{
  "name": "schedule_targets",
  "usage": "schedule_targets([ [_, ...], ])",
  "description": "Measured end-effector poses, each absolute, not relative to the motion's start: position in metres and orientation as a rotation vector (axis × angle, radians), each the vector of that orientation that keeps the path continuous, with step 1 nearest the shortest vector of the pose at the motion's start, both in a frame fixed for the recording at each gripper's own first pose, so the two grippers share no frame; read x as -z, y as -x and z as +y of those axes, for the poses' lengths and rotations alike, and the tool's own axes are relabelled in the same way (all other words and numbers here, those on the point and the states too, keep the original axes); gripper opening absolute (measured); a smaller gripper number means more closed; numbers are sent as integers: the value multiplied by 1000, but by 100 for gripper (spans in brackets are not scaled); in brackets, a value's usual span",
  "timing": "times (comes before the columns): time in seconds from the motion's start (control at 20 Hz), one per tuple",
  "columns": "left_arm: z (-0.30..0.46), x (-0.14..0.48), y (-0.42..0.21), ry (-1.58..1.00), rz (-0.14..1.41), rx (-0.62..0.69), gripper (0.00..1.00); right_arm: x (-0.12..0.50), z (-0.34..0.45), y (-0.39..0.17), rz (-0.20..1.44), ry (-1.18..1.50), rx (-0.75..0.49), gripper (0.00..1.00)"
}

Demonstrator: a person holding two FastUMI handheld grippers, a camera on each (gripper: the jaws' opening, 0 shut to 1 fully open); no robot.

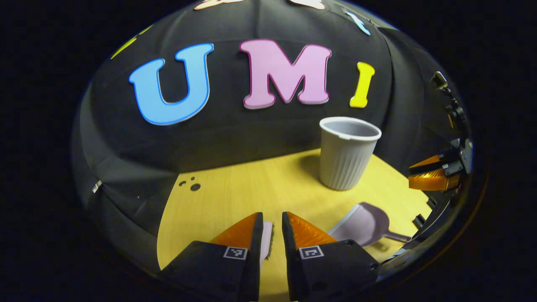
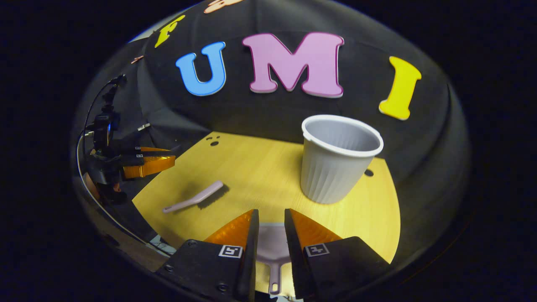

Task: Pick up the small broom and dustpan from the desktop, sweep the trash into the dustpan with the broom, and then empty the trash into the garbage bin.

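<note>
A pale lilac dustpan lies on the yellow wooden desktop, handle toward the right. It also lies right under my right gripper, where the dustpan appears through the narrow slit between the fingers. The small broom lies flat on the desktop, and a strip of the broom is visible below my left gripper. Both grippers hover above the desktop with fingers nearly together and nothing held. A grey ribbed garbage bin stands upright at the back; the bin is close ahead in the right gripper view.
The other hand's gripper appears at each view's side: the right gripper and the left gripper. Small round holes mark the desktop's back. The black cloth wall closes the scene behind the bin. The desktop edge runs near the broom.
</note>
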State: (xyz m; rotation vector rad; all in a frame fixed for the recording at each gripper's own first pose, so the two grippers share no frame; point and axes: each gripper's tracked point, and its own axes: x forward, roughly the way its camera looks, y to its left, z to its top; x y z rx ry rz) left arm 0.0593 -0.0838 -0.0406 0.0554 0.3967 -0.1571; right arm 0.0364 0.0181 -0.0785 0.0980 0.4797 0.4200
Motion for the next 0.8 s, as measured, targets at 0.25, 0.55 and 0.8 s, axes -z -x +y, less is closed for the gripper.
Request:
schedule_targets([
  [0.25, -103, 11, -55, -28, 289, 199, 30, 51, 21, -45, 341, -136, -383, 39],
  [0.55, -104, 13, -54, -8, 291, 200, 30, 47, 22, -45, 315, -136, -370, 39],
  [0.8, -96, 15, -55, -2, 295, 197, 30, 47, 24, -43, 314, -109, -362, 39],
])
